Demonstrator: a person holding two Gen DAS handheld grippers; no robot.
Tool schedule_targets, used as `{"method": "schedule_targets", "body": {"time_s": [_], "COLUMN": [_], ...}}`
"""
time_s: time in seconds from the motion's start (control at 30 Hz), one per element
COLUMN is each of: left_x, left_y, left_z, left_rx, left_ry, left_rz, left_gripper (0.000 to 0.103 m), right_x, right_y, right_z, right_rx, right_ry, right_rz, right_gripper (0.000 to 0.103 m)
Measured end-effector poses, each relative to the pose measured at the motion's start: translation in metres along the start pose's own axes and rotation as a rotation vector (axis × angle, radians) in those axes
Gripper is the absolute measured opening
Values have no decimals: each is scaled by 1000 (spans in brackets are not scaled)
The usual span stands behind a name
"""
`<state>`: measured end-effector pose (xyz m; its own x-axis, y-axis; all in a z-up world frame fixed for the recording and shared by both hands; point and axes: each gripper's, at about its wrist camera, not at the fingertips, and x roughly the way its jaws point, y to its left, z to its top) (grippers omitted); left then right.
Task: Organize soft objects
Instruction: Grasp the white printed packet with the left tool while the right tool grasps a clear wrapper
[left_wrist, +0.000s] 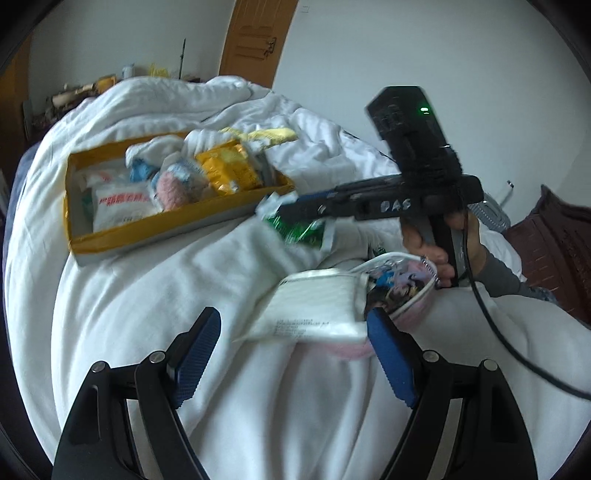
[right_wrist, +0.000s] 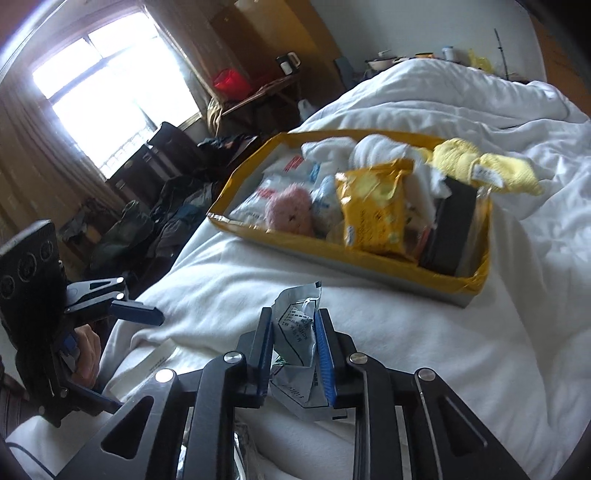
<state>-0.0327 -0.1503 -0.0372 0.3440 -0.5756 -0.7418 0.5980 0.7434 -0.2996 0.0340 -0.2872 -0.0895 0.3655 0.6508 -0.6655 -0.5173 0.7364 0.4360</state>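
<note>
A yellow-edged box (right_wrist: 476, 284) lies on the white duvet (right_wrist: 461, 350), crowded with soft goods — a pink plush toy (right_wrist: 288, 214), a yellow packet (right_wrist: 373, 214), white packs, a dark block at its near corner; a yellow cloth (right_wrist: 487, 166) drapes over its far rim. The right gripper (right_wrist: 293, 354) is clamped on a crumpled green-and-white sachet (right_wrist: 295, 332), pads pressing both sides, held just short of the box's near wall. The left gripper (left_wrist: 291, 354) stands wide apart and empty over the duvet — a white flat pack (left_wrist: 317, 306) lies just ahead between its fingers, overlapping a printed pouch (left_wrist: 399, 284).
</note>
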Motion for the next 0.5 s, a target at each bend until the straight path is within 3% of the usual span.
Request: {"method": "schedule_targets", "body": {"time_s": [0.13, 0.27, 0.5], "left_x": [6, 19, 32], "left_y": [14, 11, 15], "left_z": [4, 7, 17], "left_rx": [-69, -73, -139], "left_ry": [-4, -29, -75], "left_rz": [-38, -59, 30], "left_gripper": [81, 82, 83], "right_x": [-8, -13, -9], "right_y": [1, 2, -5], "right_z": [3, 8, 7], "right_rx": [8, 7, 19], "right_ry": [-41, -66, -62], "right_rz": [-19, -33, -46], "right_gripper": [24, 24, 24]}}
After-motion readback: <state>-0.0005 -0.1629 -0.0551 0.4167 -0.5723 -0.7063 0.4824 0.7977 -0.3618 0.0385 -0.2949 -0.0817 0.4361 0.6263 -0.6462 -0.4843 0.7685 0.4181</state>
